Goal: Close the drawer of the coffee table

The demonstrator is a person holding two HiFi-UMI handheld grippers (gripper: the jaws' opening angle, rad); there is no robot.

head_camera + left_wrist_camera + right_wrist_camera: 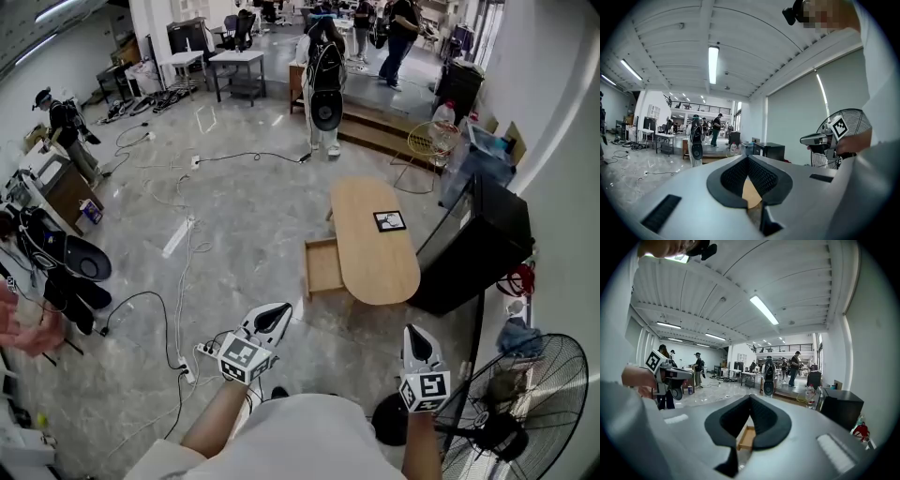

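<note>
My left tongs (pixel 275 317) and right tongs (pixel 415 339) both closed, empty. Drawer (pixel 324 267) stands open from desk (pixel 370 253), well ahead. Risk, I judge: off-centre push skews drawer, jams it, or shoves desk.

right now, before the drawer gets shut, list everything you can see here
coffee table: one, light wood, oval, centre right of the floor
drawer: one, light wood, pulled open on the table's left side
marker card: one, black and white, on the tabletop
cabinet: one, black, right of the table
fan: one, black, bottom right
cables: several, black and white, across the grey floor
people: several, mostly dark clothes, far end and left edge
left tool: one, white and black, shut, empty, bottom centre
right tool: one, white and black, shut, empty, bottom right
</note>
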